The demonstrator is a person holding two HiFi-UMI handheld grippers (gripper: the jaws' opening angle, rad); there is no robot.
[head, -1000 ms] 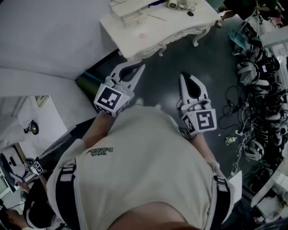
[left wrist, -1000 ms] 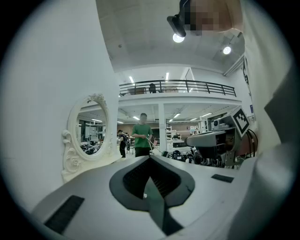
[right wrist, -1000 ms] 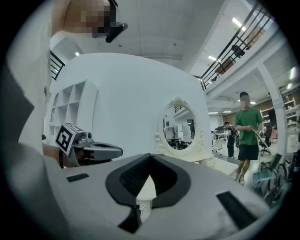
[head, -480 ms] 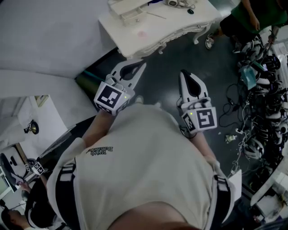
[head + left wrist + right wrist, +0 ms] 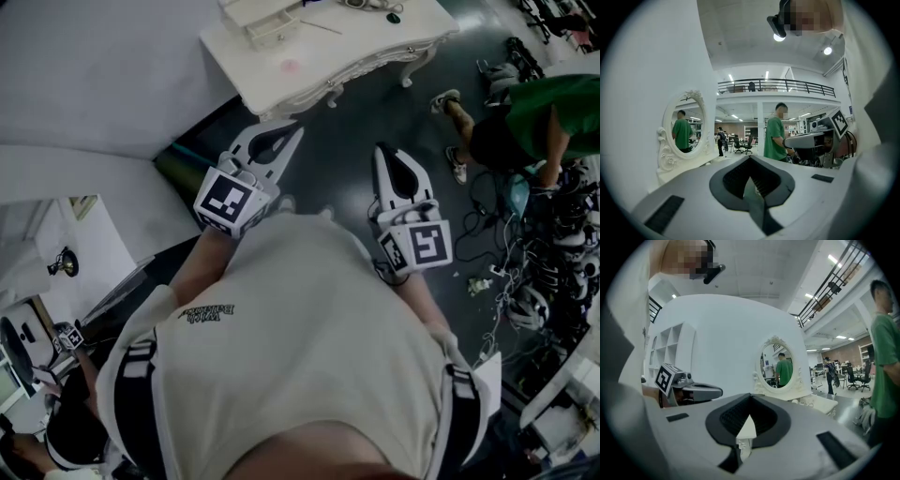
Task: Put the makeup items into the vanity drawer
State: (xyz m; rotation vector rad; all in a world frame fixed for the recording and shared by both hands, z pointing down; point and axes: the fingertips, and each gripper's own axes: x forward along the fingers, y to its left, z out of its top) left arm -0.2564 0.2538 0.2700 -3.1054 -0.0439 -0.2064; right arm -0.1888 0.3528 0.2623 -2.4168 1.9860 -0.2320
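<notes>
Both grippers are hanging in front of the person's chest, well short of the vanity table point(image 5: 347, 52). The left gripper point(image 5: 294, 133) is showing its jaws pressed together with nothing between them. The right gripper point(image 5: 382, 154) is showing the same, its jaws meeting along a seam and carrying nothing. The two are sitting side by side and apart, each appearing off to the side in the other's view.

Ahead of both sets of jaws, across a strip of dark floor point(image 5: 347, 131), the white table is standing with a small drawer box point(image 5: 265, 21) on its top. The makeup items point(image 5: 370, 7) are lying on the tabletop far ahead of the right jaws, too small to tell apart. A thin stick point(image 5: 321, 27) is lying between them and the drawer box, and a pink patch point(image 5: 290, 67) is showing nearer the table's front edge.

An oval mirror point(image 5: 684, 129) is standing ahead and left of the left jaws, reflecting a person in a green shirt point(image 5: 539, 117). That person is bending well off to the right of the right jaws, beside a tangle of cables and headsets point(image 5: 553, 272).
</notes>
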